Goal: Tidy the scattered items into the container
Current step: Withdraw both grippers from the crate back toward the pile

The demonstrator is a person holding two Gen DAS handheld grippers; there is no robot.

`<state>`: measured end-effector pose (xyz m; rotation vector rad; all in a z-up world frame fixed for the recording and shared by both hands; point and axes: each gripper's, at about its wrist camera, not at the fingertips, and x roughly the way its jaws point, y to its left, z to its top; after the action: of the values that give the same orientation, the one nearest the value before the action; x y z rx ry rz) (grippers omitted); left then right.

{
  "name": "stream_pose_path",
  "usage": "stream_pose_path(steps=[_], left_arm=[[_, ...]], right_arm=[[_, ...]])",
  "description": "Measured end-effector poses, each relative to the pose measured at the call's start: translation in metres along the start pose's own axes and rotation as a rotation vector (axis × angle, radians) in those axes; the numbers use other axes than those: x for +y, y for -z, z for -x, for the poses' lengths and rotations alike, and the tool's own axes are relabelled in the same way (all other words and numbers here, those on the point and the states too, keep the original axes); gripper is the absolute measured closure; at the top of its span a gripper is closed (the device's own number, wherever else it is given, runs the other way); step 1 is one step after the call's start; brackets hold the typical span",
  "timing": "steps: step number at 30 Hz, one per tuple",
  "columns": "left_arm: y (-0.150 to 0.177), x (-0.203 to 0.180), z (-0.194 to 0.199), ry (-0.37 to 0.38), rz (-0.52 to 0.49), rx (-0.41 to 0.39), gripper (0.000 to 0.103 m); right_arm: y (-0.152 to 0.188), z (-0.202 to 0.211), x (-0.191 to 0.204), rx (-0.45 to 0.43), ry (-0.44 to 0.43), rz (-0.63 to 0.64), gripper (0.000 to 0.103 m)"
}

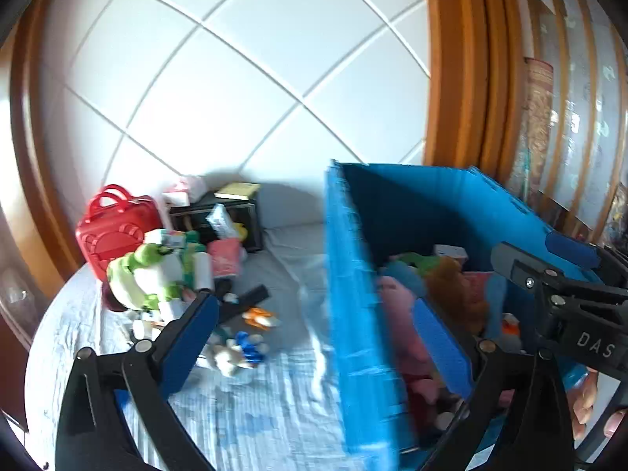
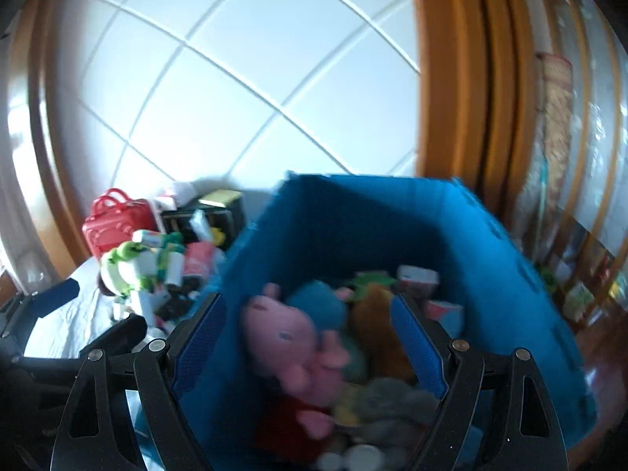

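The blue plastic container (image 1: 353, 259) stands on the bed and holds soft toys, among them a pink pig plush (image 2: 290, 337) and a brown plush (image 2: 376, 322). My left gripper (image 1: 314, 345) is open wide. Its fingers stand either side of the container's near wall and hold nothing. My right gripper (image 2: 310, 341) hovers open above the container, and the pig lies below, between the pads and clear of both. Scattered items remain at the left: a green frog plush (image 1: 137, 274), a red toy case (image 1: 114, 227), a pink box (image 1: 225, 257) and small toys (image 1: 251, 337).
A pale blue sheet (image 1: 274, 412) covers the bed. A black box (image 1: 235, 216) with a book on it stands at the white panelled wall (image 1: 235, 78). A wooden frame (image 1: 463, 78) and glass-fronted shelves rise to the right. A person's hand (image 1: 585, 396) holds the right gripper (image 1: 537, 255).
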<state>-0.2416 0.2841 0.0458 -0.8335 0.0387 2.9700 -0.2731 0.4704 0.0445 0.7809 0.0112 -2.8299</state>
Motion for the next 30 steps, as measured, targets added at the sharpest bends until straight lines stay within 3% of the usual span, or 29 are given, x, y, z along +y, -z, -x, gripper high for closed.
stream_pose_path(steps=[9, 15, 25, 30], left_arm=[[0.020, 0.151, 0.004, -0.087, 0.043, -0.004, 0.001], [0.045, 0.231, -0.012, -0.127, 0.065, 0.048, 0.001], [0.108, 0.320, -0.098, -0.220, 0.176, 0.245, 0.001], [0.153, 0.330, -0.151, -0.218, 0.205, 0.368, 0.001]], right_arm=[[-0.001, -0.022, 0.144, -0.026, -0.081, 0.019, 0.016], [0.015, -0.054, 0.211, 0.032, -0.100, 0.028, 0.016], [0.067, -0.160, 0.229, 0.242, -0.087, 0.014, 0.016], [0.111, -0.228, 0.229, 0.389, -0.097, -0.009, 0.016]])
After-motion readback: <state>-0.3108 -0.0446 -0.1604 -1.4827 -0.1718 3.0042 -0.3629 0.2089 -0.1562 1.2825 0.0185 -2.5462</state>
